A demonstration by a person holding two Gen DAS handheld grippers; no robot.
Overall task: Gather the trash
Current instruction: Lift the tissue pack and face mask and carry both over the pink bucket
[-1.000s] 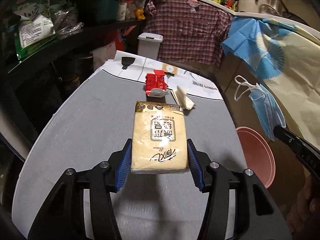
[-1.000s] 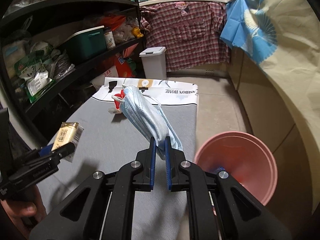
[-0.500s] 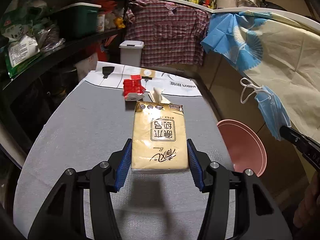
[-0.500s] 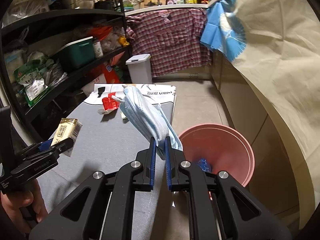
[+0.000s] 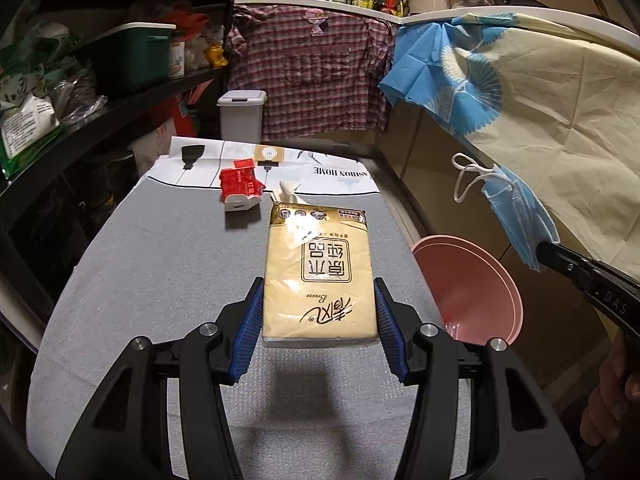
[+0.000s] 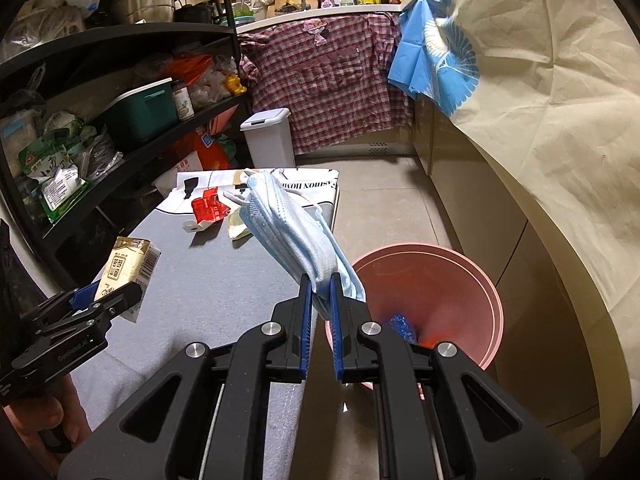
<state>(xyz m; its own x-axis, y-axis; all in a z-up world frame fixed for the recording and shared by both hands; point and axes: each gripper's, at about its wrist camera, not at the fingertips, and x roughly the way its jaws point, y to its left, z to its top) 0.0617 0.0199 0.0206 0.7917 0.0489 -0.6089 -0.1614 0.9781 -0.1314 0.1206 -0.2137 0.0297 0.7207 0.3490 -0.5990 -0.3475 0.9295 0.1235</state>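
**Both grippers loaded above the grey surface, pink bin at its right edge**

On the far left of the right wrist view, a person's hand (image 6: 44, 420) grasps the handle of the left gripper (image 5: 319, 322), which angles downward over the grey surface (image 5: 160, 280). Its blue pads press against the two long sides of a tissue pack (image 5: 320, 276), so the jaws stand at a middling width set by the pack. The pack is a soft, cream-yellow plastic packet with a gold band at its far end and black printed characters on top; it is lifted clear of the surface and casts a shadow below.

Farther back on the surface lie a red carton (image 5: 239, 185), crumpled with a white end, and just beside it to the right a crumpled pale tissue (image 5: 289, 193). Behind them a white printed sheet (image 5: 320, 168) covers the far end of the surface.

To the right, the right gripper (image 6: 319, 292) also tilts downward, near the surface's right edge. Its jaws are nearly closed, pinching the lower edge of a face mask (image 6: 288, 228). The mask is light blue, pleated and folded, with white ear loops; it stands up and away from the fingers, leaning left.

At far right, a pink bin (image 6: 472, 288) stands on the floor just beside the surface, with something blue at its bottom.
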